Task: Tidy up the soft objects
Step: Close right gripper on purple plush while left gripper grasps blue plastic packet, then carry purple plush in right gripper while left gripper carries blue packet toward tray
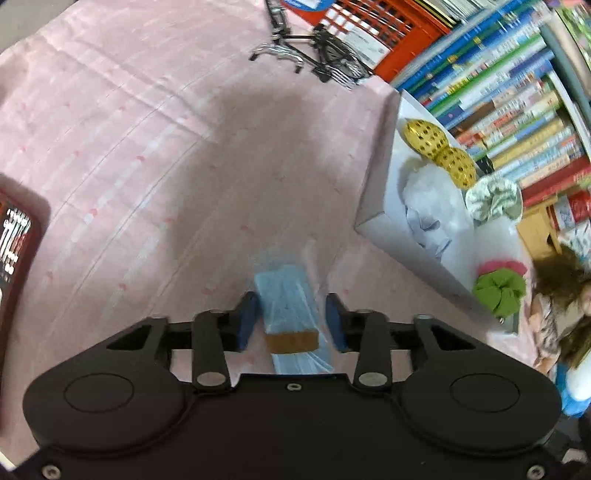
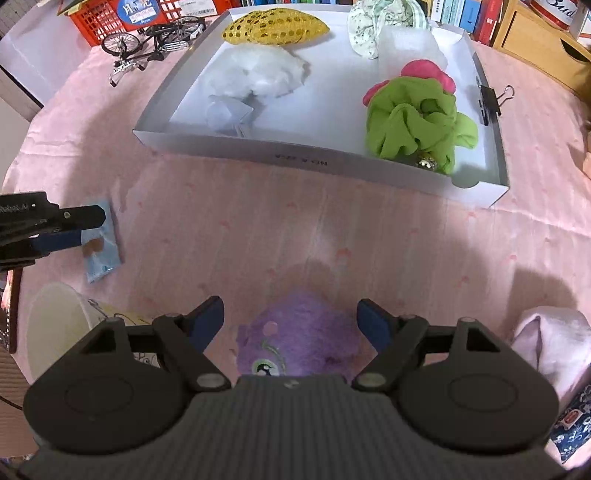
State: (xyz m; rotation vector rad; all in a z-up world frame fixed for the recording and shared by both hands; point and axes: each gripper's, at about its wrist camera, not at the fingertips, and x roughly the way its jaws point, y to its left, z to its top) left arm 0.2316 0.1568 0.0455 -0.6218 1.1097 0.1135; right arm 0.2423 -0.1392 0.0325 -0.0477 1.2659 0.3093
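Left gripper [image 1: 293, 319] is hovering low over the pink striped tablecloth [image 1: 147, 147], jaws spread wide and gripping nothing, with a light blue plastic-wrapped packet with a brown band [image 1: 291, 314] lying flat on the cloth between its blue pads [image 1: 248, 317]; neither pad is touching it. Right gripper [image 2: 291, 321] is also sitting released, jaws wide apart, straddling a fuzzy purple plush toy with an embroidered eye [image 2: 299, 339] resting on the cloth just under the fingers; contact is not clear. Beyond both, a shallow white cardboard box lid [image 2: 314, 162] is lying on the table, holding a gold sequinned pouch [image 2: 275, 27], a white fluffy wad [image 2: 258, 74], a floral green-white scrunchie [image 2: 373, 26] at the far rim, a green fabric scrunchie [image 2: 413, 122] with a pink piece [image 2: 428, 72] behind it. A black binder clip [image 2: 491, 101] is sitting on the lid's right wall. A small black model bicycle [image 2: 151, 40] and an orange plastic crate [image 2: 99, 18] are standing past the lid, a white paper cup [image 2: 55, 325] near the right gripper's left side, a pale pink folded cloth [image 2: 550, 339] at the right edge.
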